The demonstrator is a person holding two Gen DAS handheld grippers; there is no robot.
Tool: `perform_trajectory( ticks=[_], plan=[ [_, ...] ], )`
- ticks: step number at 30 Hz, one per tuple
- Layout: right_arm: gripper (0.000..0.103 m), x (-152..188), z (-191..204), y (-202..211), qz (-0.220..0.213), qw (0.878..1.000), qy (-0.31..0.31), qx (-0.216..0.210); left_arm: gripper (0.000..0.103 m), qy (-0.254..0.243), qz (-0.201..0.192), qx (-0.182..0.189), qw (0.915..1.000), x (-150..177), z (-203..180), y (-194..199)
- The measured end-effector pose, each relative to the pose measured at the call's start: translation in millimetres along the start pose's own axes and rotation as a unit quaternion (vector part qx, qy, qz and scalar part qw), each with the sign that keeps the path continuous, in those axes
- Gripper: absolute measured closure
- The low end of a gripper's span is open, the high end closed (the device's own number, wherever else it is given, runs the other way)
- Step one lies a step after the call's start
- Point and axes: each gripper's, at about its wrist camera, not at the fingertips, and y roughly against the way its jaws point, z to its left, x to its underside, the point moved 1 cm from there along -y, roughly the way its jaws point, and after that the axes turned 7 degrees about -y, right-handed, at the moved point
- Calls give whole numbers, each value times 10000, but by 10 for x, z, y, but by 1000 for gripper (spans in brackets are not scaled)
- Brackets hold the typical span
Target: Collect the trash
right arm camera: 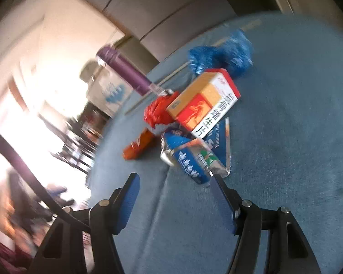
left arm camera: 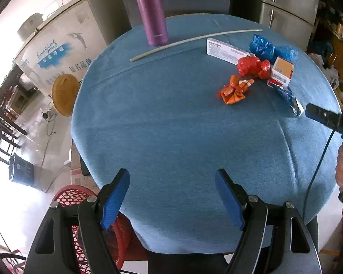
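Observation:
Trash lies on the blue round table [left arm camera: 171,137] at the far right: an orange wrapper [left arm camera: 235,90], a red crumpled bag [left arm camera: 253,67], a blue crumpled bag [left arm camera: 271,49], an orange-red box [left arm camera: 282,72], a white box [left arm camera: 226,50] and a blue packet [left arm camera: 287,97]. My left gripper [left arm camera: 172,178] is open and empty over the near table edge. My right gripper [right arm camera: 175,180] is open, just short of the blue packet [right arm camera: 192,159]; the orange-red box [right arm camera: 203,102], red bag [right arm camera: 157,111], orange wrapper [right arm camera: 138,146] and blue bag [right arm camera: 224,54] lie beyond. It also shows in the left wrist view [left arm camera: 319,114].
A purple flask [left arm camera: 152,13] stands at the table's far edge, with a long pale stick [left arm camera: 194,42] lying beside it. A red plastic basket [left arm camera: 80,205] sits below the table at the near left. A fridge and a freezer stand behind.

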Motion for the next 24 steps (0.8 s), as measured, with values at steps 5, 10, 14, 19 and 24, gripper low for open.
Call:
perform_trajectory(
  ticks=[5,10,14,19,24],
  plan=[
    [34,-72,99,42,-294,9973,310,600,25,-37,-69,-12,10000,-11,-27,40],
    [34,-135,57,-130,-91,9962,383,774,25,-5,-115,6,9999,-2,-10,83],
    [31,-179,25,-263,-7,9956,365,862,25,4,-82,-1,10000,4,3,67],
    [30,-193,108,-358,-97,9924,582,1083,25,-2,-74,22,10000,-21,-2,38],
    [29,-170,182,-397,-61,9886,730,1314,25,-204,-181,50,9996,-169,-78,4]
  ],
)
